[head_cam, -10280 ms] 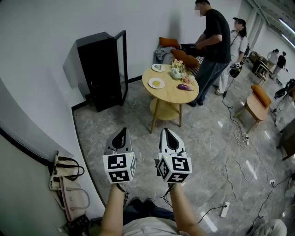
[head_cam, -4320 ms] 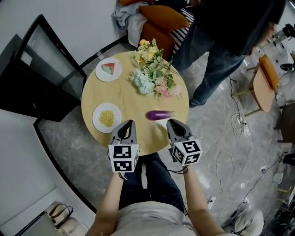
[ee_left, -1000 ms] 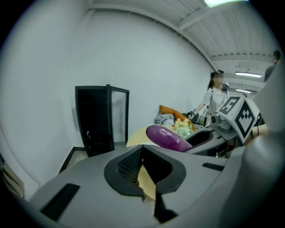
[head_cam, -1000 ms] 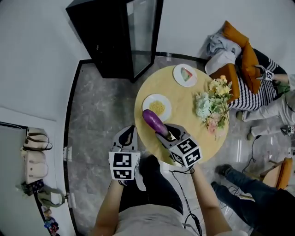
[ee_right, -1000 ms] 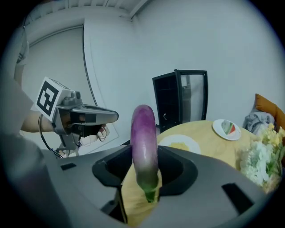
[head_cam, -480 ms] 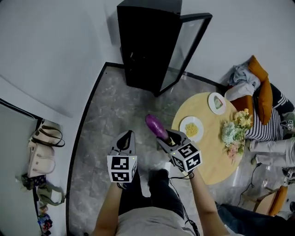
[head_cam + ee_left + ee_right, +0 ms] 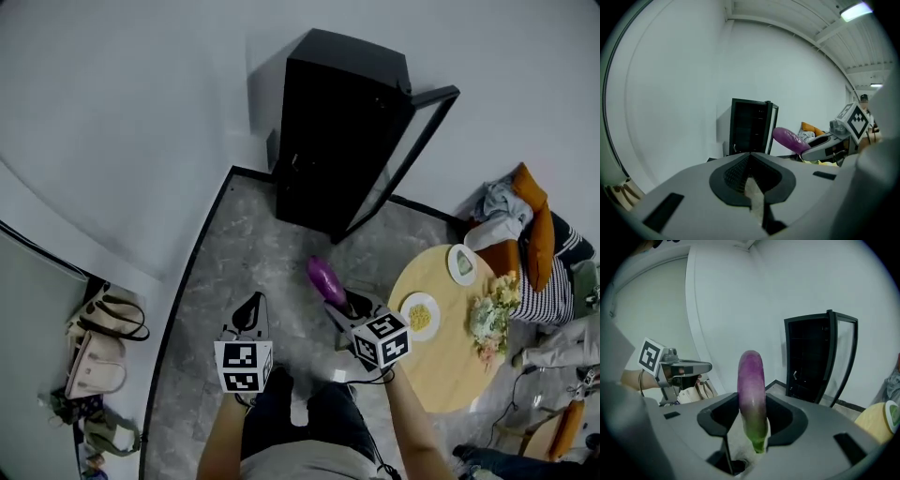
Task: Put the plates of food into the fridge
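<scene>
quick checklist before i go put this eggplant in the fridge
1. Grip on the eggplant: ok, the right gripper is clamped on its stem end.
2. Way into the fridge: ok, its glass door stands swung out.
3. The left gripper free: ok, jaws together, nothing between them.
4. Shelf room inside: cannot tell, the interior is dark.
5. Food put away: not ok, both plates sit on the round table.
</scene>
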`<state>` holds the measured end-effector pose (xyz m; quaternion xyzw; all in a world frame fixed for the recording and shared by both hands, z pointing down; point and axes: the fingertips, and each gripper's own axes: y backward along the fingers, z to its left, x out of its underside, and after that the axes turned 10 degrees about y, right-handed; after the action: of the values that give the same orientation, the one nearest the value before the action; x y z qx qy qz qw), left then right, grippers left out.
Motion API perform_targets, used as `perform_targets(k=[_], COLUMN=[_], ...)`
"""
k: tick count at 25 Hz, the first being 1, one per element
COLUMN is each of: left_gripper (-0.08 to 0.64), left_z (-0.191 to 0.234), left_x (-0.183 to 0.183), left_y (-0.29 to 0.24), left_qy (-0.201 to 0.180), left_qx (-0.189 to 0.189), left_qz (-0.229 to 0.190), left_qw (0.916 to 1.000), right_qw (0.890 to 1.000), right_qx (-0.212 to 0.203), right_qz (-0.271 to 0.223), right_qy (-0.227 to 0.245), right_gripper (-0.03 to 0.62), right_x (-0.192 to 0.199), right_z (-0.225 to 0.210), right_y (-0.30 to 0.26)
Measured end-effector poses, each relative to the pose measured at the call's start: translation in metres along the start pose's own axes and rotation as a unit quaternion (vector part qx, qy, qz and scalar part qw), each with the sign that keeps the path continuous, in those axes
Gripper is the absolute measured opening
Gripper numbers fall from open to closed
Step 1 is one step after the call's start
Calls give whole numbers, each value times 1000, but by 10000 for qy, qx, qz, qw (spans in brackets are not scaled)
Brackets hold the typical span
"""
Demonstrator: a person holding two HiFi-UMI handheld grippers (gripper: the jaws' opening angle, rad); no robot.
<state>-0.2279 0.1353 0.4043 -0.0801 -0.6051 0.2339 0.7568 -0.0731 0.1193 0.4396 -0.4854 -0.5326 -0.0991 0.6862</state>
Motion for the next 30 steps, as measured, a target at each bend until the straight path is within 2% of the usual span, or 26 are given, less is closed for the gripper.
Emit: perform_targets(k=[6,13,19,30], left_gripper=[8,8,8,8], left_z=[34,46,53,54], left_x=[-12,-23,-45,-107], left_y=[-9,-31,-77,-175], left_qy=[99,93,12,-121], left_qx=[-32,-74,-71,32], left_qz=[-27,-44,-34,-86], left_qw=[9999,9999,10000,9999], right_qw=[9999,9998,9997,9992], right_qx=[113,184,192,347], right_qz=[-12,-40,-93,-152], right_qy=[-41,-79,-100,-161], right_gripper=[184,184,184,184], right_x=[-27,-44,-64,-113], right_z=[-9,-34,-76,-169], right_y=[-29,-53,-85,-134])
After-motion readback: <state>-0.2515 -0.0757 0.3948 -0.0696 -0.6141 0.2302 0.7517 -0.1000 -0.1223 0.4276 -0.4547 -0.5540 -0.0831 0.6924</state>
